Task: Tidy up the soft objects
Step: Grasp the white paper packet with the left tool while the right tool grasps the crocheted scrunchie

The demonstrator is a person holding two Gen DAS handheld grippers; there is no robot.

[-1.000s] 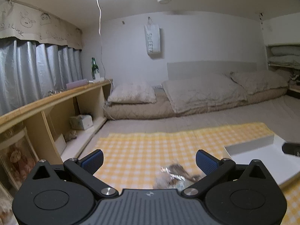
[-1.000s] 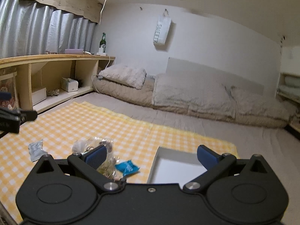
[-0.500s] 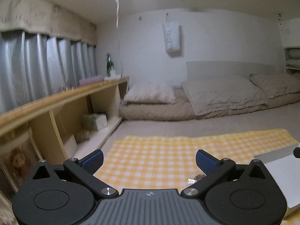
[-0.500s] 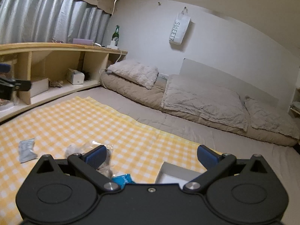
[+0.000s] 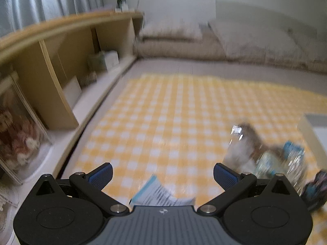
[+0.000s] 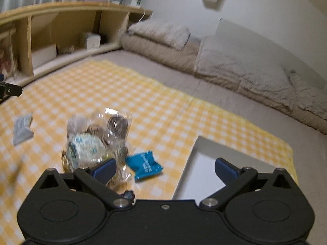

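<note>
Yellow-checked cloth covers the floor ahead of both my grippers, with a low wooden shelf off to the left and pale bedding along the far wall.

A second ago both cameras looked out level across the room; now both have tipped down toward the cloth, and the views are smeared from the swing. I take that as the start of a pick, with nothing sorted yet.

My left gripper has its fingers spread wide and empty. Just below and between them lies a small white-and-blue packet, which was not in its view before. Ahead and to its right sits the crinkly clear bag pile.

My right gripper is also spread apart, holding nothing. Its left finger hangs in front of the clear bag pile, and a blue packet lies just ahead between the fingers. A grey packet rests well off to the left.

Ahead and to the right of my right gripper is the white tray, shallow and open. What I can see of its inside is bare, so every soft item still waits on the cloth.
</note>
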